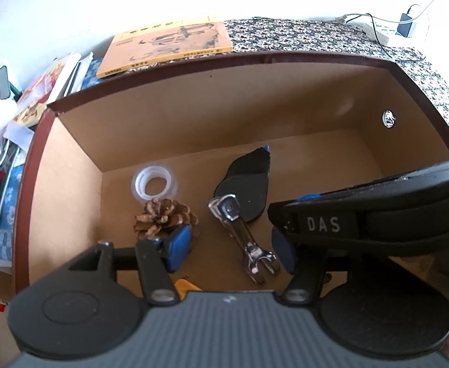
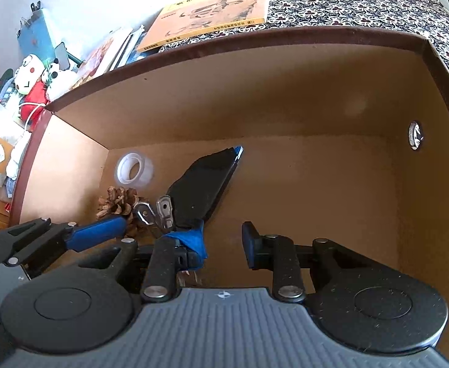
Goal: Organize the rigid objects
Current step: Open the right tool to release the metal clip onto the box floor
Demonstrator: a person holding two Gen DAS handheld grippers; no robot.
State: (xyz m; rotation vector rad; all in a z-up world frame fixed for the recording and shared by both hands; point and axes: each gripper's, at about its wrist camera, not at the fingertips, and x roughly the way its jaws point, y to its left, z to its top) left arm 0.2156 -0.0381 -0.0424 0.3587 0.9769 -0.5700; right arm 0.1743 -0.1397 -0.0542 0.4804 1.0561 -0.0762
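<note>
The cardboard box (image 1: 193, 116) already holds 4 things: tape roll (image 1: 154, 184) at 10 o'clock, pine cone (image 1: 164, 216) below it, black case (image 1: 249, 184) and metal opener (image 1: 242, 233) at centre. Left gripper (image 1: 230, 245) stands wide, straddling the opener without touching; right gripper (image 2: 224, 245) looks wide and empty.

Left tool (image 1: 230, 250): pointed steeply down, blue pads spread wide with nothing pressed between them. Right tool (image 2: 224, 250): likewise pitched steeply down, its fingers visibly apart, nothing gripped between them. Right tool's body enters the left wrist view at 3 o'clock.
</note>
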